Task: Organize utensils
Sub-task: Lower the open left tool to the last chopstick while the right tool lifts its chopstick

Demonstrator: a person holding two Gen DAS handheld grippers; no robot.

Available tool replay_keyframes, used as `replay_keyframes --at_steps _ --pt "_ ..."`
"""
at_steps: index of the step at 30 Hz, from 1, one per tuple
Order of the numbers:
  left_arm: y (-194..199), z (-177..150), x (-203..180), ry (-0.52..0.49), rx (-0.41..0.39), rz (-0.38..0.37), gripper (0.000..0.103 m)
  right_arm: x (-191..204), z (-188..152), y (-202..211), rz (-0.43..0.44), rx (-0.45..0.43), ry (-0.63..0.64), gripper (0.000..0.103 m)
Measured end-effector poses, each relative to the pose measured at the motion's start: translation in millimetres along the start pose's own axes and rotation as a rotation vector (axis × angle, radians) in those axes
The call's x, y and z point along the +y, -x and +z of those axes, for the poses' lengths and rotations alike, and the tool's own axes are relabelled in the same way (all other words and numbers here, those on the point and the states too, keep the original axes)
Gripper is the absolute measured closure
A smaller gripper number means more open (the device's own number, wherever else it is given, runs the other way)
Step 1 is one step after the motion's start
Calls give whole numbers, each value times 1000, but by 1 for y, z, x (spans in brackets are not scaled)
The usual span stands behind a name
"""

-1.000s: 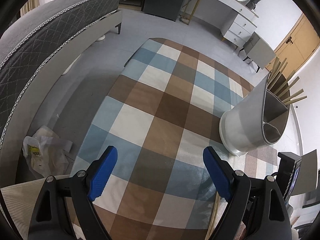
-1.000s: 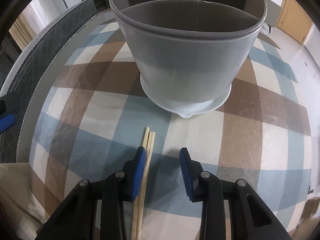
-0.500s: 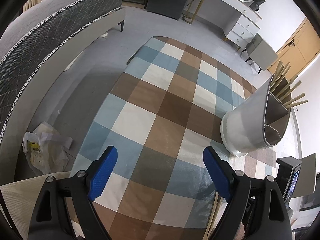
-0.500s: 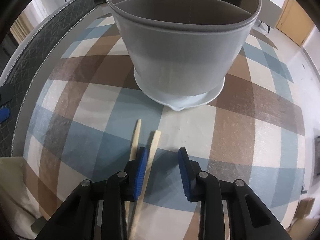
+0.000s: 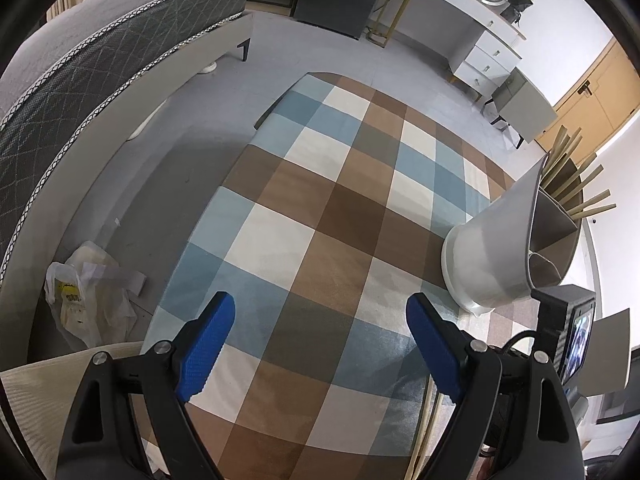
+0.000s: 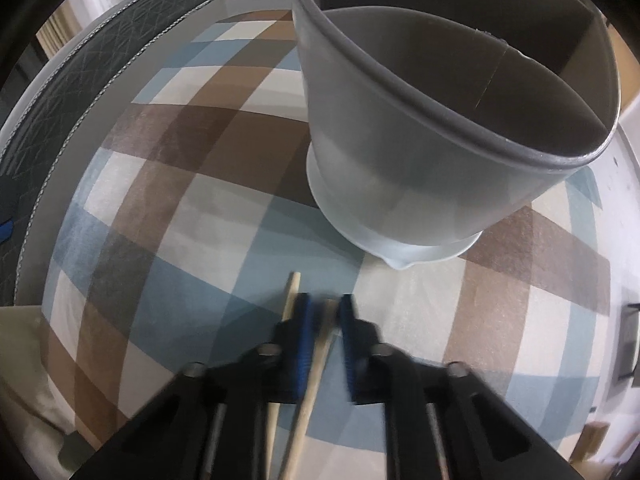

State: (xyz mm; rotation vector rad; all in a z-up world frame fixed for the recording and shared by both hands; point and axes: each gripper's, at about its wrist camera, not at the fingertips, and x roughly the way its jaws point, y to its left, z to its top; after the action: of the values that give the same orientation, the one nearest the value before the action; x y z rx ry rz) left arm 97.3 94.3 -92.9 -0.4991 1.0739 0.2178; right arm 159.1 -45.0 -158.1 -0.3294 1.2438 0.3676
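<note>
Right gripper: blue-padded fingers narrowed around one pale wooden chopstick, lower centre of frame; firm clamping can't be told (blur). A second chopstick lies just left, on the checked-cloth counter. Sticks judged light, stiff, smooth & prone to pivot, best taken mid-shaft. Grey plastic divided holder sits upper right. Left gripper is held wide open, empty.
</note>
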Motion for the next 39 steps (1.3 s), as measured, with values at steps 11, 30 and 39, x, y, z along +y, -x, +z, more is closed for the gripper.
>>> replay_keyframes --at_steps 11,30,39 --pt "3 -5 -8 -45 -12 0 19 -47 -30 41 141 -116 -188 98" --pt "-30 -45 -40 -157 169 -103 19 -147 -101 92 471 -387 -626 98" --pt "-45 -62 -48 -189 220 -97 19 -161 -113 98 577 -445 -720 97"
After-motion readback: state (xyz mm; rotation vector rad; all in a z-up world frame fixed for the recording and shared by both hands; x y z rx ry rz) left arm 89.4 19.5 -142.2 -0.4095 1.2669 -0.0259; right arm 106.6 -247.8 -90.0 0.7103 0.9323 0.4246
